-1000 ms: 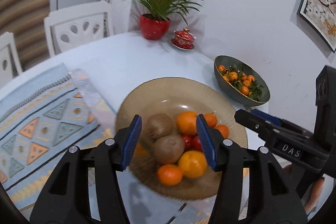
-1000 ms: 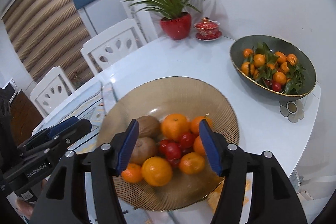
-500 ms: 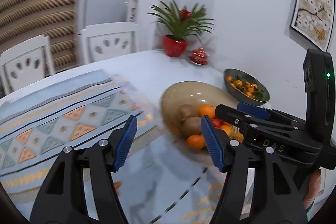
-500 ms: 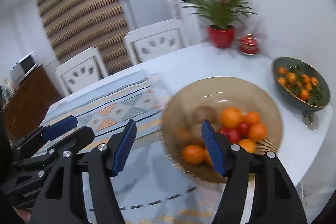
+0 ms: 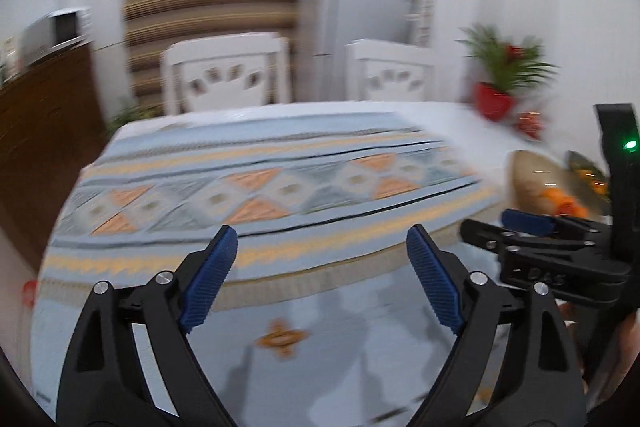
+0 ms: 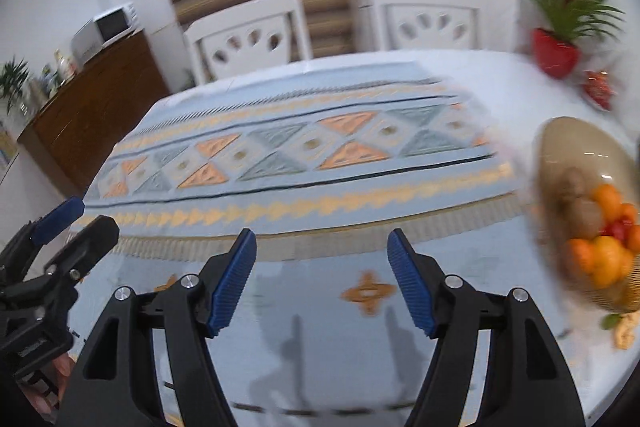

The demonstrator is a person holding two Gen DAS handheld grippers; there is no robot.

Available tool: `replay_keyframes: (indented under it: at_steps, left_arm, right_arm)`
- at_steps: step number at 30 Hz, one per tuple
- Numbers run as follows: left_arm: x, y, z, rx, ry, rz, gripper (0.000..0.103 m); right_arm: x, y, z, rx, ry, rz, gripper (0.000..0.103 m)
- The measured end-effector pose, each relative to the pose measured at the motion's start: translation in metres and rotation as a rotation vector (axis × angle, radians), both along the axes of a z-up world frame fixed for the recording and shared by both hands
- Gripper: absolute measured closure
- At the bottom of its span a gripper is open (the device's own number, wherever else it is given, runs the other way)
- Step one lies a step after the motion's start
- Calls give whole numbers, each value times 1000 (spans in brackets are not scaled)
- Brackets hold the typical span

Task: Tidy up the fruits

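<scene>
A ribbed amber glass bowl (image 6: 576, 143) at the far right of the right wrist view holds oranges (image 6: 604, 259), two kiwis (image 6: 584, 215) and small red fruits (image 6: 616, 229). Only a sliver of that amber bowl (image 5: 532, 175) shows at the right edge of the left wrist view. My left gripper (image 5: 320, 251) is open and empty above the patterned runner (image 5: 280, 187). My right gripper (image 6: 322, 255) is also open and empty, left of the bowl. Each gripper appears at the side of the other's view: right gripper (image 5: 516, 227), left gripper (image 6: 60, 223).
A red potted plant (image 6: 560, 27) and a small red lidded dish (image 6: 598, 89) stand at the table's far right. Two white chairs (image 6: 248, 35) line the far edge. A wooden sideboard (image 6: 92, 99) with a microwave stands at left. Both views are motion-blurred.
Both grippers have swung left, away from the fruit bowl, which slid from centre to the right edge of both views. The jaws stayed open and empty.
</scene>
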State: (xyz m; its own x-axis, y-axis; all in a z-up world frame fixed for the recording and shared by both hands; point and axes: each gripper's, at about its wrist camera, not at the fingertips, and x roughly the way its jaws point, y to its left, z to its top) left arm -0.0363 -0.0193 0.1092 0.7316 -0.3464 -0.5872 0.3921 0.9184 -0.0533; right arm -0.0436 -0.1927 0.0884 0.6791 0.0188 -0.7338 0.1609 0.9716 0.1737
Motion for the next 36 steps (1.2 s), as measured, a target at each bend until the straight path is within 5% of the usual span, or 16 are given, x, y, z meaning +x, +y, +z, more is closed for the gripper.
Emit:
replay_keyframes:
  at_steps: [5, 10, 18, 26, 36]
  left_arm:
    - [13, 42, -32, 22, 9, 153, 6]
    - [24, 62, -55, 8, 19, 227, 3]
    - [36, 90, -72, -79, 67, 287, 3]
    - [38, 86, -73, -50, 83, 308, 3]
    - [40, 82, -77, -8, 110, 307, 3]
  right_arm:
    - [21, 45, -30, -24, 4, 37, 24]
    - [33, 66, -62, -60, 58, 64, 24]
    - [20, 70, -57, -126, -39, 20, 23]
    - [11, 78, -51, -186, -101, 16, 15]
    - [14, 70, -53, -142, -84, 8, 14]
